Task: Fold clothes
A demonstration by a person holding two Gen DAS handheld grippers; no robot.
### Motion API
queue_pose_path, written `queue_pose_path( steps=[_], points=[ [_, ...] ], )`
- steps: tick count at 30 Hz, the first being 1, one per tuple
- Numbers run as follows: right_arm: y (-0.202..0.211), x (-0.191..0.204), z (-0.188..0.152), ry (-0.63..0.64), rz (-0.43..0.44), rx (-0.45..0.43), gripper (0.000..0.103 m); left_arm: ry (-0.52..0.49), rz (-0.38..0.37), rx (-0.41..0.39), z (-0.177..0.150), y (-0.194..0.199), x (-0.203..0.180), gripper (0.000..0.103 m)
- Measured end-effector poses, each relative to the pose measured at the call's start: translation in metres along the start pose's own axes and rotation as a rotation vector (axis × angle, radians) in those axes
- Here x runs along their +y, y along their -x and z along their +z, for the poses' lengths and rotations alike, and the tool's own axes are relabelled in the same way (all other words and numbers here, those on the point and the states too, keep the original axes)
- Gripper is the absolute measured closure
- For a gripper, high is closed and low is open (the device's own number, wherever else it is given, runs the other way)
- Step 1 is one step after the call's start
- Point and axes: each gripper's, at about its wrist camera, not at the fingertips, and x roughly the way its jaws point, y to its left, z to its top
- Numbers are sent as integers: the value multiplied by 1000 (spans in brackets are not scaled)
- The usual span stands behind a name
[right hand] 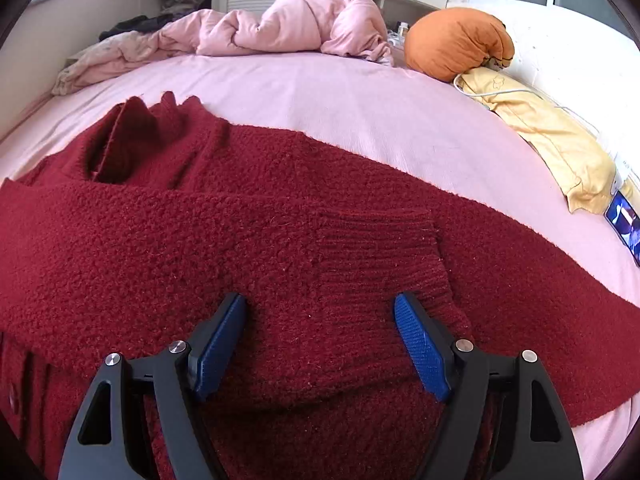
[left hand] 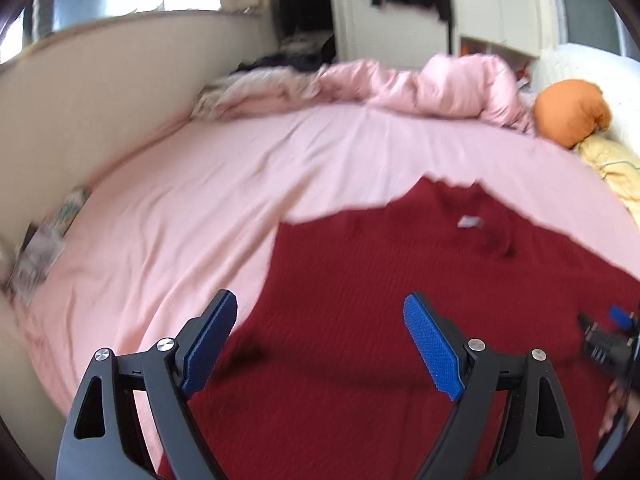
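Red wool sweater (right hand: 280, 240) lies spread on the pink bed (right hand: 360, 92) beneath both wide-open, empty grippers, right (right hand: 320, 344) and left (left hand: 320, 344), its folded sleeve (right hand: 380, 248) just ahead and liable to slide back if snagged.

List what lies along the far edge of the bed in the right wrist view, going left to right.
Crumpled beige cloth → bunched pink duvet → round orange cushion → flat yellow pillow.
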Motion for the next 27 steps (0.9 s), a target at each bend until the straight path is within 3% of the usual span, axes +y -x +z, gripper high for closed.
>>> queue_pose_path(
  steps=[1, 5, 6, 7, 9, 15, 18, 20, 22, 27],
  points=[
    [0, -1, -1, -2, 2, -1, 26, -11, -32, 8, 9, -10, -7, 16],
    [-1, -3, -2, 0, 2, -2, 26, 22, -104, 216, -4, -91, -16, 16],
    [-2, -3, -3, 1, 2, -2, 26, 42, -115, 257, -16, -110, -15, 12],
    [-2, -3, -3, 1, 2, -2, 26, 63, -126, 298, -27, -129, -14, 1],
    [-2, -2, -3, 1, 4, -2, 25, 35, -114, 238, -35, -126, -19, 1],
    [6, 11, 6, 39, -52, 22, 25, 32, -115, 212, -39, -126, -19, 0],
    [42, 21, 8, 31, 23, -82, 22, 32, -113, 206, -41, -127, -20, 0],
    [35, 25, -2, 7, 68, -40, 1, 33, -112, 206, -41, -128, -21, 0],
    [8, 30, -19, 15, 77, 64, 1, 32, -110, 209, -38, -126, -22, 0],
    [6, 34, -16, 12, 81, 42, 0, 44, -99, 242, -29, -114, -20, 0]
  ],
)
